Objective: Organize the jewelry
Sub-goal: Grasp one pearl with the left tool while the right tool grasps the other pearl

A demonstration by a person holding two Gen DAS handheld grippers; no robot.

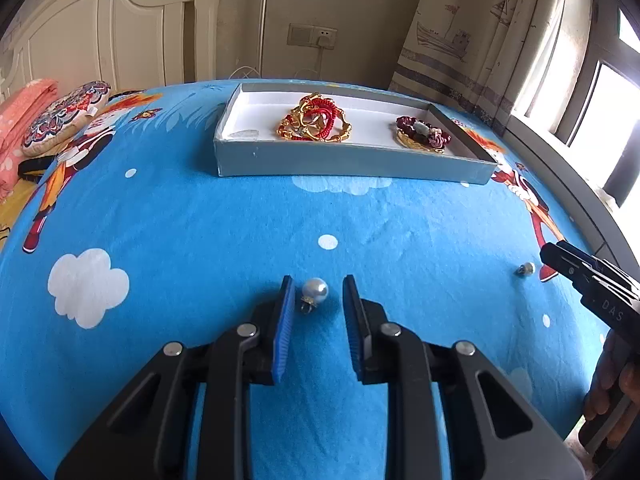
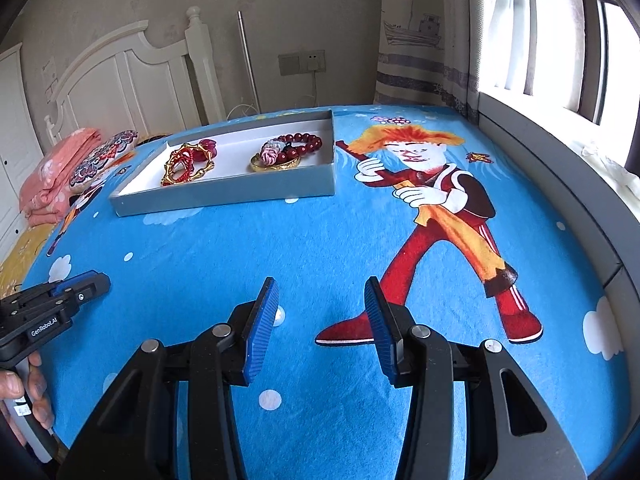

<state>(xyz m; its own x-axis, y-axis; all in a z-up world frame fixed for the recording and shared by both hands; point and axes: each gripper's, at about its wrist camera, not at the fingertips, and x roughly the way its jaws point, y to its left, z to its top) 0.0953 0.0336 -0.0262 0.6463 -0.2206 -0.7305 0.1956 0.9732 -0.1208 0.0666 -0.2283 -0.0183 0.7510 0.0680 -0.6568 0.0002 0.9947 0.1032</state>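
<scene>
Between the left claw (image 1: 318, 294)'s ribbed blue pads lies a round glossy pearl earring (image 1: 314, 291).

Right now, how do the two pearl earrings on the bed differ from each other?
The near pearl earring sits between the open fingers of the left gripper, while the far pearl earring lies outside any gripper, just ahead of the right gripper. The near one looks larger in the left view, which may only be closeness. Both rest loose on the blue bedsheet, outside the grey box.
</scene>
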